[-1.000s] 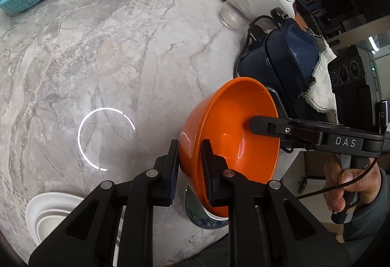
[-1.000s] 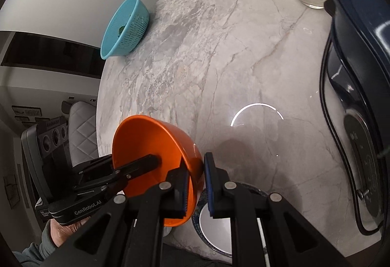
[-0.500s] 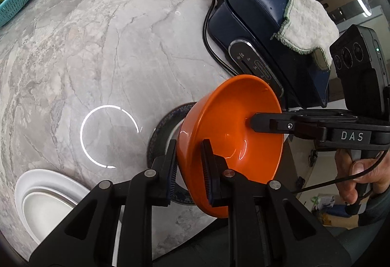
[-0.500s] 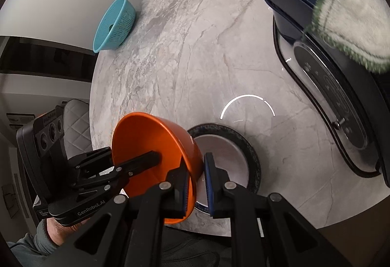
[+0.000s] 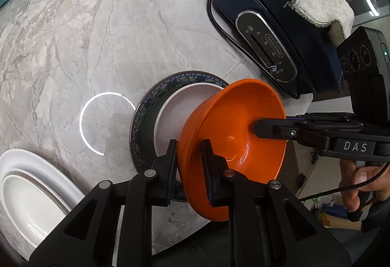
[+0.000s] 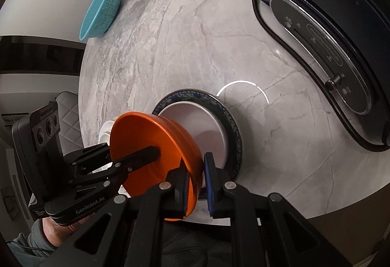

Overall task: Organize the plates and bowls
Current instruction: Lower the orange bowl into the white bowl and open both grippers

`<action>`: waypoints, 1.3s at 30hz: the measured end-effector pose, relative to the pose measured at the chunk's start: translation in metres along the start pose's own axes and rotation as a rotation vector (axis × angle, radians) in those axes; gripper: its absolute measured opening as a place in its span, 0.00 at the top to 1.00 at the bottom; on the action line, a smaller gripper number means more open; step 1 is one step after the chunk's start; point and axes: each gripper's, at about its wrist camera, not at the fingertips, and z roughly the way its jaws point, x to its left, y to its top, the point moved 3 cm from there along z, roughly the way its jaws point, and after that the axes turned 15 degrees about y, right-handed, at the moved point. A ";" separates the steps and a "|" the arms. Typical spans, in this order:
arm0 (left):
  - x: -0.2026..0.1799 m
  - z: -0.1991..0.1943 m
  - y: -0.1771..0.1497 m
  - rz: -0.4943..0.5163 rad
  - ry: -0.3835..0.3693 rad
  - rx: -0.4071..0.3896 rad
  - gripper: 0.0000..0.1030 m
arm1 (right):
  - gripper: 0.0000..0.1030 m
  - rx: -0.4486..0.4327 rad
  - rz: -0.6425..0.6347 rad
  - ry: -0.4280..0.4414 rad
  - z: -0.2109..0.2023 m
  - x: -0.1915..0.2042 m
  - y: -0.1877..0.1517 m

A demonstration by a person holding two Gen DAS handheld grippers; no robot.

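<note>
orange bowl: the round glossy orange bowl [image 5: 234,135] is hanging in the air between the two grippers, over the near edge of the grey marble tabletop [image 5: 97,35], partly above the patterned plate.
bowl tilt: it is sitting tipped, not level. in the left wrist view its mouth is opening toward the right and up, its base pointing down-left at the plate; in the right wrist view the same bowl [image 6: 156,145] is showing its mouth toward the left.
long axis: being round, it is showing no long axis; the rim is reading as a slanted oval in both views.
left gripper: the left gripper [image 5: 189,169] is clenching the near wall of the bowl, one finger outside, one inside, pads pressing on the rim.
right gripper: the right gripper [image 6: 196,179] is pinching the opposite wall the same way, one finger inside, the blue-padded one outside; from the left wrist view it [image 5: 256,125] is reaching in from the right, a person's hand [image 5: 358,179] gripping its handle.
patterned plate: the round plate with a dark blue patterned rim and pale centre [image 5: 146,115] is lying flat on the marble directly beneath the bowl's base; contact between them i cannot tell.
white dishes: white oval dishes, one nested in the other [image 5: 29,184], are resting at the lower left, apart from the plate.
dark blue appliance: a dark blue cooker with an oval control panel [image 5: 265,23] is standing to the right, a pale green-edged cloth [image 5: 321,3] draped on top.
far side: a turquoise plastic colander [image 6: 101,15] is sitting at the far edge.
</note>
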 end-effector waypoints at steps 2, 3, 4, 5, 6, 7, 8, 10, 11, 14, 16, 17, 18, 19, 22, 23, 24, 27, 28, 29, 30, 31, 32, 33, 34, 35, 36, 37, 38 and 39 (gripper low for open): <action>-0.001 0.005 0.000 -0.001 0.015 0.001 0.84 | 0.88 0.008 -0.002 -0.015 0.004 -0.005 -0.002; -0.001 0.006 0.000 -0.002 0.020 0.000 0.84 | 0.88 0.012 -0.002 -0.019 0.007 -0.007 -0.002; 0.000 0.007 0.001 -0.004 0.022 -0.002 0.84 | 0.88 0.016 -0.002 -0.021 0.009 -0.009 -0.002; 0.000 0.008 0.001 -0.008 0.025 -0.002 0.84 | 0.89 0.019 -0.003 -0.025 0.011 -0.010 -0.002; 0.001 0.010 0.002 -0.012 0.026 -0.002 0.84 | 0.89 0.021 -0.002 -0.027 0.012 -0.012 -0.002; 0.002 0.011 0.003 -0.015 0.026 -0.004 0.84 | 0.90 0.023 -0.003 -0.028 0.014 -0.013 -0.002; 0.002 0.011 0.004 -0.017 0.030 -0.007 0.83 | 0.90 0.024 -0.006 -0.032 0.015 -0.013 -0.002; 0.003 0.011 0.006 -0.023 0.033 -0.011 0.81 | 0.91 0.028 -0.010 -0.039 0.016 -0.014 -0.001; 0.003 0.010 0.006 -0.028 0.037 -0.014 0.81 | 0.91 0.029 -0.011 -0.043 0.017 -0.014 -0.001; 0.006 0.008 0.007 -0.046 0.030 -0.027 0.75 | 0.91 0.034 -0.009 -0.050 0.019 -0.017 0.000; 0.005 0.006 0.008 -0.046 0.018 -0.033 0.69 | 0.91 0.040 -0.019 -0.061 0.020 -0.015 0.000; 0.003 0.005 0.008 -0.043 0.011 -0.037 0.61 | 0.91 0.046 -0.025 -0.068 0.022 -0.014 0.000; 0.003 0.001 0.007 -0.041 0.004 -0.046 0.53 | 0.91 0.049 -0.028 -0.072 0.023 -0.013 0.001; 0.002 -0.002 0.006 -0.036 0.002 -0.055 0.51 | 0.91 0.051 -0.031 -0.074 0.024 -0.012 0.001; 0.002 -0.011 0.007 -0.035 0.012 -0.092 0.40 | 0.91 0.053 -0.042 -0.089 0.025 -0.010 0.000; 0.005 -0.014 0.008 -0.046 0.003 -0.102 0.38 | 0.91 0.052 -0.042 -0.092 0.025 -0.009 0.000; 0.008 -0.018 0.008 -0.057 0.001 -0.112 0.38 | 0.91 0.052 -0.042 -0.093 0.025 -0.009 0.001; 0.015 -0.025 0.009 -0.089 -0.010 -0.131 0.38 | 0.91 0.052 -0.046 -0.106 0.027 -0.008 0.001; 0.018 -0.027 0.009 -0.098 -0.015 -0.136 0.38 | 0.91 0.053 -0.049 -0.112 0.027 -0.008 0.002; 0.022 -0.029 0.009 -0.109 -0.017 -0.140 0.38 | 0.91 0.056 -0.053 -0.119 0.028 -0.007 0.002; 0.026 -0.030 0.010 -0.122 -0.017 -0.142 0.37 | 0.91 0.054 -0.055 -0.126 0.029 -0.007 0.002; 0.031 -0.031 0.010 -0.138 -0.020 -0.143 0.37 | 0.90 0.051 -0.059 -0.132 0.029 -0.006 0.003; 0.035 -0.032 0.011 -0.154 -0.023 -0.143 0.37 | 0.90 0.055 -0.066 -0.139 0.030 -0.005 0.004; 0.040 -0.032 0.010 -0.165 -0.025 -0.141 0.37 | 0.88 0.062 -0.075 -0.146 0.031 -0.004 0.004; 0.044 -0.032 0.010 -0.174 -0.023 -0.139 0.37 | 0.87 0.065 -0.083 -0.151 0.031 -0.003 0.005; 0.048 -0.032 0.009 -0.184 -0.023 -0.139 0.37 | 0.87 0.063 -0.091 -0.163 0.032 -0.001 0.005; 0.052 -0.032 0.008 -0.192 -0.025 -0.137 0.37 | 0.85 0.059 -0.103 -0.179 0.032 0.001 0.005; 0.056 -0.032 0.007 -0.201 -0.027 -0.136 0.37 | 0.81 0.063 -0.118 -0.191 0.033 0.003 0.004; 0.060 -0.032 0.007 -0.210 -0.028 -0.134 0.37 | 0.78 0.066 -0.133 -0.204 0.034 0.006 0.004; 0.062 -0.031 0.006 -0.215 -0.029 -0.131 0.37 | 0.69 0.064 -0.146 -0.212 0.034 0.009 0.003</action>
